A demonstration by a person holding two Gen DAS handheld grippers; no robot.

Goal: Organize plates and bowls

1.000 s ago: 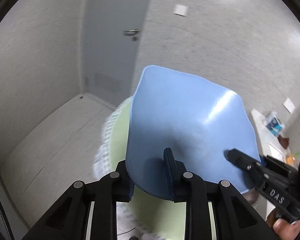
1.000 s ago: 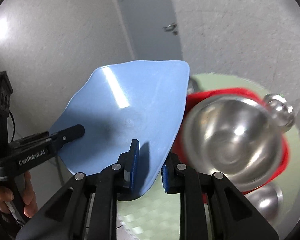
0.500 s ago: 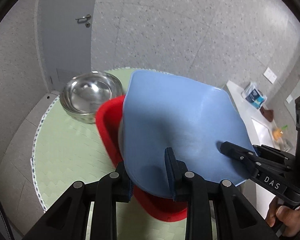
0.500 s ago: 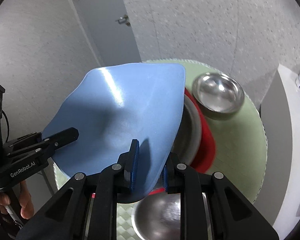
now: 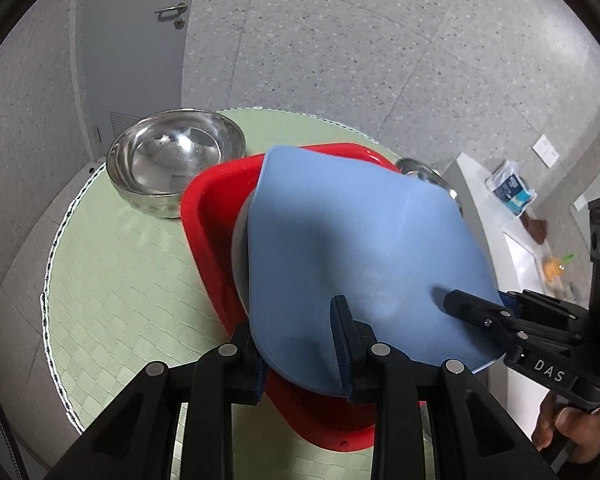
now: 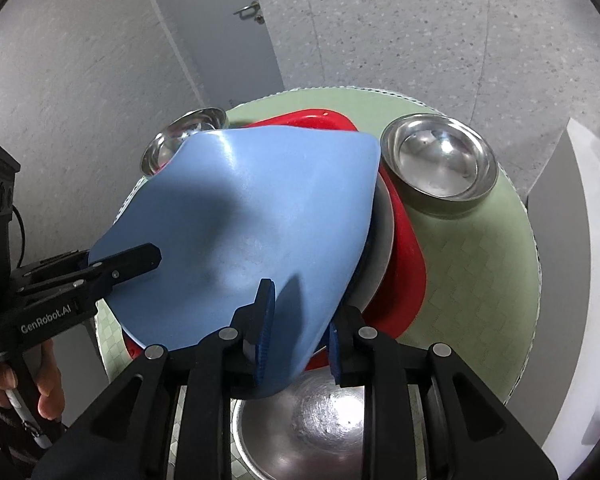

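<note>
A light blue square plate (image 5: pixel 356 248) is held by both grippers, tilted, just above a red plate (image 5: pixel 212 208) that holds a steel bowl (image 6: pixel 380 240). My left gripper (image 5: pixel 300 344) is shut on one edge of the blue plate. My right gripper (image 6: pixel 296 332) is shut on the opposite edge of the blue plate (image 6: pixel 252 224). The red plate (image 6: pixel 404 264) lies on a round green table (image 5: pixel 112 280). Each gripper shows in the other's view, clamped on the plate rim.
A steel bowl (image 5: pixel 172 160) stands at the table's far left, also in the right wrist view (image 6: pixel 180 136). A second steel bowl (image 6: pixel 440 164) stands at the far right, a third (image 6: pixel 312 428) near the front edge. A white counter (image 5: pixel 512 240) stands to the right.
Both grippers have swung the blue plate down from facing the wall to over the table, lowering it close above the red plate and its bowl.
</note>
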